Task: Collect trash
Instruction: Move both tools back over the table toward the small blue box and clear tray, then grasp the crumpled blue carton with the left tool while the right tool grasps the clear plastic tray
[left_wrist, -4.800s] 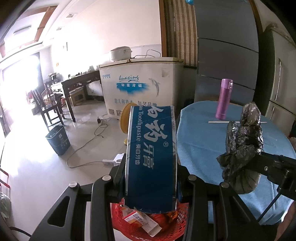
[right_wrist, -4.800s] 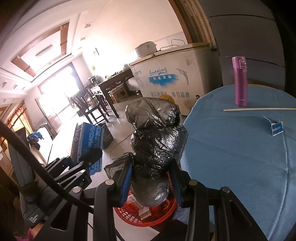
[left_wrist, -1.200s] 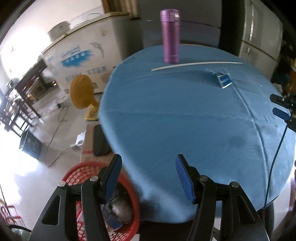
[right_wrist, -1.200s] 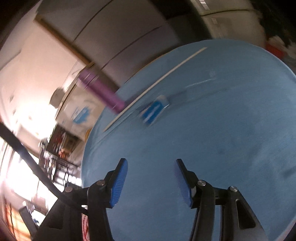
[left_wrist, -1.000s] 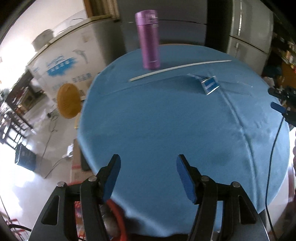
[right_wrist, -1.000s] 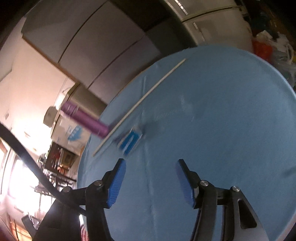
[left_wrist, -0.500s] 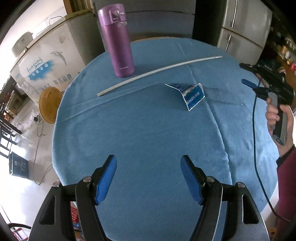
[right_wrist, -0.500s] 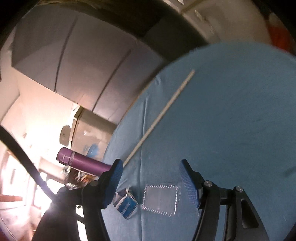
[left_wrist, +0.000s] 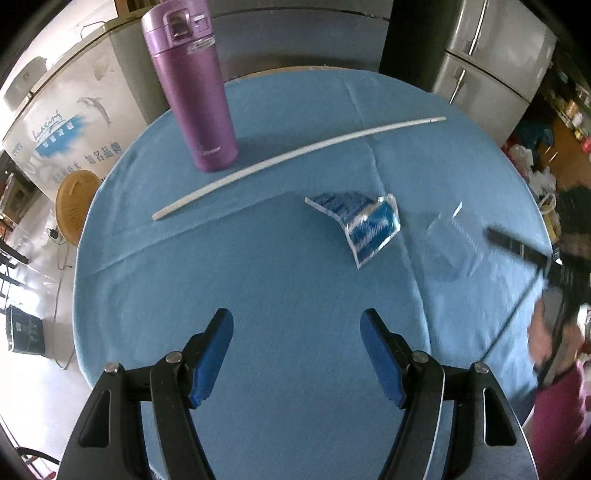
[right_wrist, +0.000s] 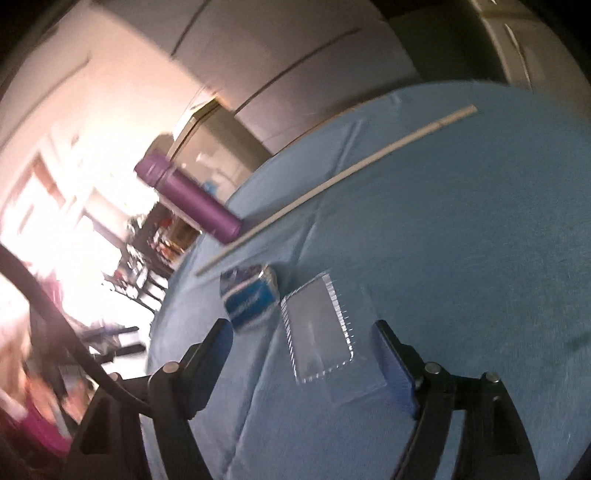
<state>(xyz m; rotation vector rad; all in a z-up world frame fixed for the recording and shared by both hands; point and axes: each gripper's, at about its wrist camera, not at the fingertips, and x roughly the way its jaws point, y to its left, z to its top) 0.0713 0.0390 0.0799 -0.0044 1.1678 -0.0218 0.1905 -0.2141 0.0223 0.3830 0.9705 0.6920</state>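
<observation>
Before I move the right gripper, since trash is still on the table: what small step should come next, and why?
Probably ease the right gripper down around the clear plastic tray and close. Its jaws have just been opening, and the tray lies flat on the blue tablecloth between the fingers, untouched. The blue wrapper sits just beside it.

Purple flask (left_wrist: 194, 88), blue cloth (left_wrist: 280, 273), blue/white wrapper (left_wrist: 364, 225).
</observation>
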